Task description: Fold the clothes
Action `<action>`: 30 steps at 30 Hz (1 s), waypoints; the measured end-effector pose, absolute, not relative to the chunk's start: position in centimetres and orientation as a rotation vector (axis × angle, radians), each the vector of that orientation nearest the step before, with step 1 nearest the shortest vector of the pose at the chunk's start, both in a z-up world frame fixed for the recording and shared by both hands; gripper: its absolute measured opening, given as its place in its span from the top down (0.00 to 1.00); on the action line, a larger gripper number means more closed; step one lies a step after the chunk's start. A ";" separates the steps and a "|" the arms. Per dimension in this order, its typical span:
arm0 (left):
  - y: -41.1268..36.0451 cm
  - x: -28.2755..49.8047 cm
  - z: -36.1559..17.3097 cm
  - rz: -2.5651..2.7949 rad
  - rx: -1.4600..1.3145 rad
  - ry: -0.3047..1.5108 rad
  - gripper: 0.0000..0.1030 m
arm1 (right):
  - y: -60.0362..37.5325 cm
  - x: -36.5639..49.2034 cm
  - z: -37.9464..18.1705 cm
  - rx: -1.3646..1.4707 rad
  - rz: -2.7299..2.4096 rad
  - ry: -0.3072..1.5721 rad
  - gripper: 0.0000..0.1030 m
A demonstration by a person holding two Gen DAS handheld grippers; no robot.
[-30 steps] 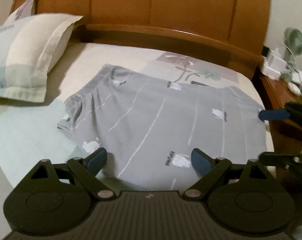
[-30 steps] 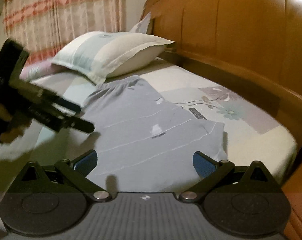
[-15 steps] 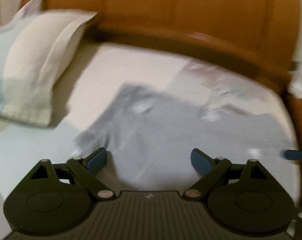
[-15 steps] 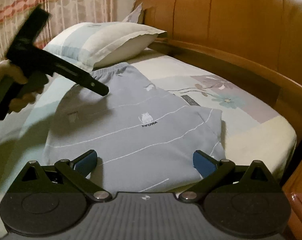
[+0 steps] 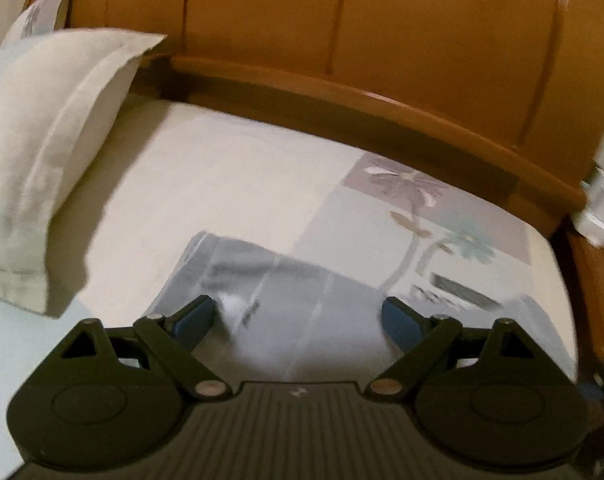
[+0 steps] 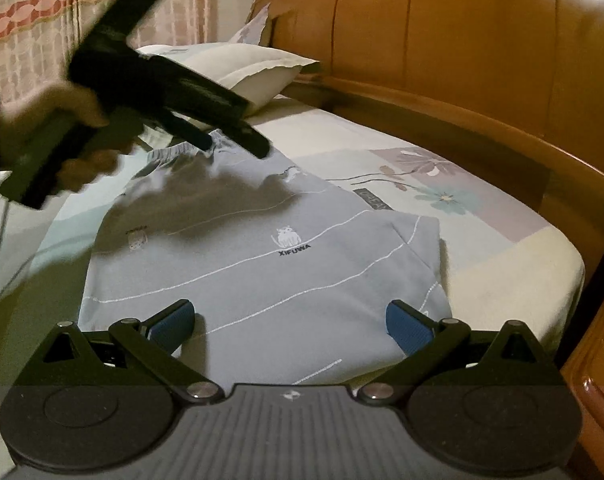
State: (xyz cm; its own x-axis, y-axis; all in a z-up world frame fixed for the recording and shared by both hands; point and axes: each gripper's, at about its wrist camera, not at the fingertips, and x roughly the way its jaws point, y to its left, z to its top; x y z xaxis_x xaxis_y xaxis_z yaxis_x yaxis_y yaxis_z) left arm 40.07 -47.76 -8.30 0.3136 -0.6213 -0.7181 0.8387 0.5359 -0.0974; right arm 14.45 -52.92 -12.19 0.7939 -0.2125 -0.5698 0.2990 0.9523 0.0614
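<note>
On a floral-sheeted bed point(image 6: 482, 240), grey striped shorts point(image 6: 285, 264) spread flat, left gripper point(image 6: 237, 142) above waistband, right gripper point(image 6: 289, 326) at hem, both spread wide, empty.

The near edge of the grey shorts point(image 6: 261, 264) is lying hidden behind the right gripper point(image 6: 289, 322) body. In the left wrist view, motion blur is smearing the shorts' print and the white items point(image 5: 600, 208) at the right edge beyond recognition. The left gripper point(image 6: 233, 140) and the hand point(image 6: 57, 120) holding it are blurring too; the picture's left edge is cutting off the hand. The pillow point(image 5: 41, 152) is running off the frame.
</note>
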 end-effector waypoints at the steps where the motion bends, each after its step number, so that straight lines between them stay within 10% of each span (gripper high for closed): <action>1: -48.1 40.7 -8.7 -0.972 0.307 0.796 0.12 | -53.0 14.5 -12.1 0.155 -0.276 0.595 0.00; 30: -39.9 34.1 -5.9 -0.988 0.449 0.679 0.11 | -54.6 15.0 -10.1 0.185 -0.275 0.594 0.00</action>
